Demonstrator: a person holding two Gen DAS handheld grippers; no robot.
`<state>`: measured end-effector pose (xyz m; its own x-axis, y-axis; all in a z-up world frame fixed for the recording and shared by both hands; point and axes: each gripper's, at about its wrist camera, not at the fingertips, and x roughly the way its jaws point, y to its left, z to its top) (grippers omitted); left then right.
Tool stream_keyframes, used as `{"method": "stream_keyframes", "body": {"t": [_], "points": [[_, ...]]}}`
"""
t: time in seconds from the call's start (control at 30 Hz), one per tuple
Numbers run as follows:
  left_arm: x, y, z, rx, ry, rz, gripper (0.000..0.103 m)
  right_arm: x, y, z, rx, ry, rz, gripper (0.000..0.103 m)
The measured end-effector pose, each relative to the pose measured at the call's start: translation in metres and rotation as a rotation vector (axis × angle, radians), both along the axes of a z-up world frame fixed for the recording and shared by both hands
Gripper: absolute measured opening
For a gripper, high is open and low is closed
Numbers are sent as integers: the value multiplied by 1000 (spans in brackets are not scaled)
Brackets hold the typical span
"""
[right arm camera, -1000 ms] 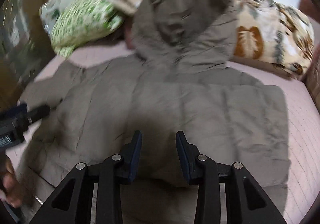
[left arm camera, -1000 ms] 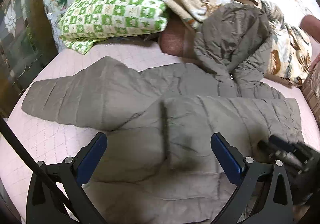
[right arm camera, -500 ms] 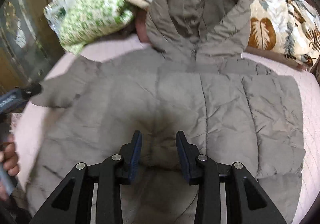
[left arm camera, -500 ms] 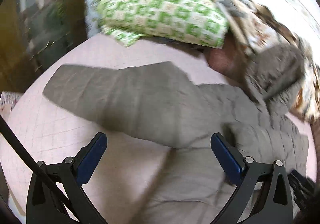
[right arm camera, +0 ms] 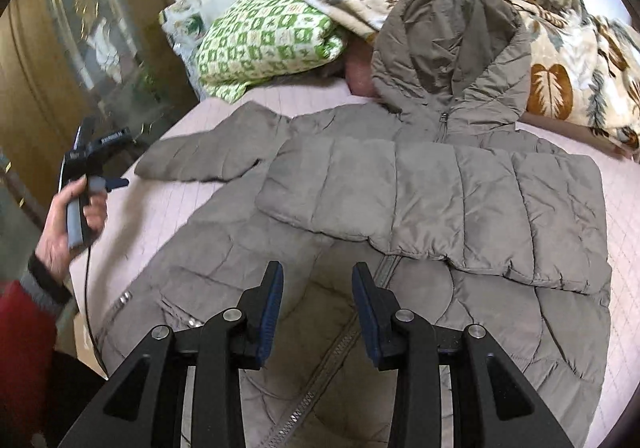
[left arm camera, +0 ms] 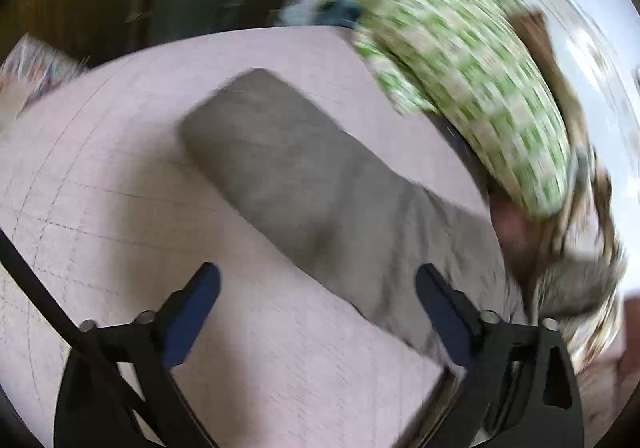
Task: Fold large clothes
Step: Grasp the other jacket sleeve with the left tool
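Observation:
A grey-brown hooded puffer jacket point(right arm camera: 400, 208) lies front up on the pink quilted bed point(right arm camera: 160, 216). One sleeve point(right arm camera: 460, 216) is folded across the chest. The other sleeve point(right arm camera: 208, 156) stretches out to the left. My left gripper point(left arm camera: 316, 268) hovers over that outstretched sleeve point(left arm camera: 300, 176) in a blurred view. Its jaws stand wide and are closing, and no cloth is pinched between them. A hand point(right arm camera: 68, 224) holds it at the bed's left edge. My right gripper point(right arm camera: 318, 268) hangs above the jacket's zipper point(right arm camera: 340, 348), partly open with nothing between its pads.
A green-checked pillow point(right arm camera: 264, 40) and a leaf-print blanket point(right arm camera: 560, 60) are piled at the head of the bed, touching the hood point(right arm camera: 452, 48). A wooden cabinet with glass doors point(right arm camera: 60, 48) stands left of the bed. A red sleeve point(right arm camera: 20, 328) shows at lower left.
The left view has swung and rolled from the jacket's body to the outstretched sleeve, and its jaws have narrowed slightly. The right gripper has drawn back, showing more of the jacket.

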<state>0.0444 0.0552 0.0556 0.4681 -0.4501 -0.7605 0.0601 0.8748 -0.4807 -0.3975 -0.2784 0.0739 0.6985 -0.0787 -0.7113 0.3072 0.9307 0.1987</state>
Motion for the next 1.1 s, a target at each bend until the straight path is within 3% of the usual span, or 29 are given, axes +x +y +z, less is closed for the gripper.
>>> {"method": "stream_keyframes", "body": {"t": [0.07, 0.17, 0.27, 0.37, 0.47, 0.63, 0.73, 0.77, 0.8, 0.83, 1.0, 1.1], "points": [[16, 25, -13, -103, 29, 54, 81, 0, -4, -3, 9, -1, -4, 39], [31, 46, -27, -218, 44, 91, 80, 0, -9, -7, 27, 1, -9, 39], [43, 51, -34, -258, 30, 109, 77, 3, -11, -11, 24, 11, -9, 39], [56, 49, -42, -282, 32, 109, 69, 6, -13, -17, 39, 19, -7, 39], [71, 46, -58, -280, 37, 129, 54, 9, -14, -20, 42, 20, -6, 39], [90, 46, -62, -305, 1, 188, 54, 10, -17, -19, 28, 6, -15, 39], [96, 38, -61, -276, -29, 194, 54, 9, -26, -18, -13, 5, -44, 39], [97, 35, -60, -256, -46, 196, 45, 9, -31, -16, -35, -3, -62, 39], [97, 34, -60, -241, -50, 202, 23, 7, -38, -14, -54, -14, -84, 39], [99, 34, -64, -253, -39, 196, 18, 6, -47, -12, -64, -24, -108, 39], [96, 40, -60, -299, -67, 204, 16, 12, -96, -27, -84, 15, -258, 39], [90, 36, -37, -285, -132, 179, 15, 19, -121, -53, -18, 93, -318, 39]]}}
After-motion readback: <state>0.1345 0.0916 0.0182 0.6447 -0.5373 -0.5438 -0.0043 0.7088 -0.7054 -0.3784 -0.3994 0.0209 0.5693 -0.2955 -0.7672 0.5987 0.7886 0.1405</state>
